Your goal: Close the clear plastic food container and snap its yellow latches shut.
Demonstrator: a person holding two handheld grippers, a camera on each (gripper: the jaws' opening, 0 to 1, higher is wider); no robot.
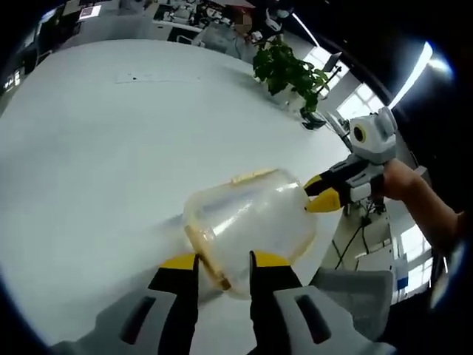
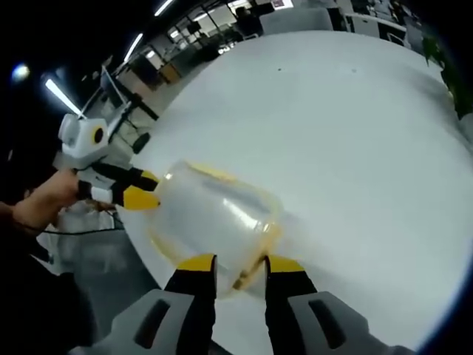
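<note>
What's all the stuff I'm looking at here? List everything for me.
Food container: one, clear plastic with yellow latches, at the table's near edge, between the two grippers.
Table: one, white, large.
Potted plant: one, green, on the far side of the table.
Office desks: several, in the background.
Left gripper: one, grey with yellow-tipped fingers, either side of the container's rim.
Right gripper: one, same colours, at the opposite end of the container.
Hand: one, holding the left gripper.

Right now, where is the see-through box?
The clear container sits at the near edge of the white table, between the left gripper and right gripper, low and central in both gripper views.
</note>
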